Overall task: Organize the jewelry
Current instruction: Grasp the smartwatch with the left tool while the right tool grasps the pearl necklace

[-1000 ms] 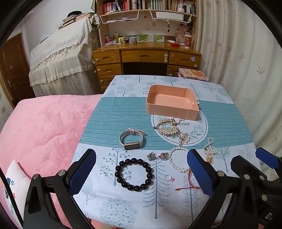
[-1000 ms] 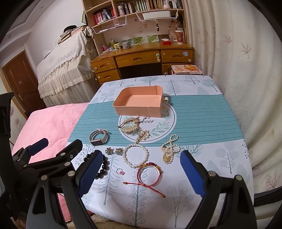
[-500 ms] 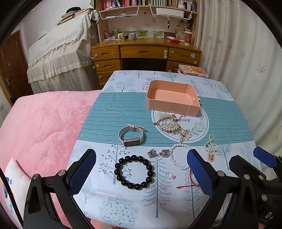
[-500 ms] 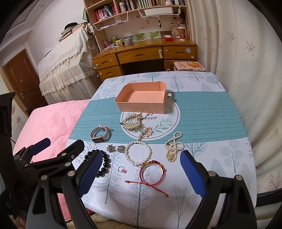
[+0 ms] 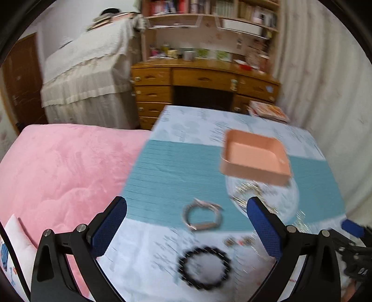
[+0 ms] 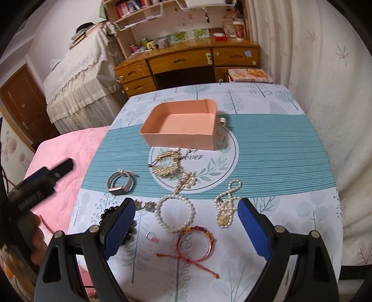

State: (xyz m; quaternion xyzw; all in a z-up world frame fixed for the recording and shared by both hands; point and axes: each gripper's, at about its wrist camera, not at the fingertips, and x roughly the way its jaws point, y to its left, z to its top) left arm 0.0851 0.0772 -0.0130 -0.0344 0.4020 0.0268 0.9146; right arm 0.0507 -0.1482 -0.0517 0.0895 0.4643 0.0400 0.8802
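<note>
The left hand-held gripper (image 5: pixel 186 223) is spread wide, its two blue-padded fingers (image 5: pixel 109 223) well apart with nothing between them, and its view is smeared with blur. The right hand-held gripper (image 6: pixel 186 223) is spread just as wide and holds nothing, its blue pads (image 6: pixel 254 228) angled outward from the black frame. In the right wrist view the left hand-held gripper shows at the far left edge, tilted up to the right, with the person's fingers (image 6: pixel 37 241) wrapped around its dark handle.

A wooden desk (image 6: pixel 186 62) under bookshelves (image 6: pixel 148 9), beside cream curtains (image 6: pixel 325 81).
</note>
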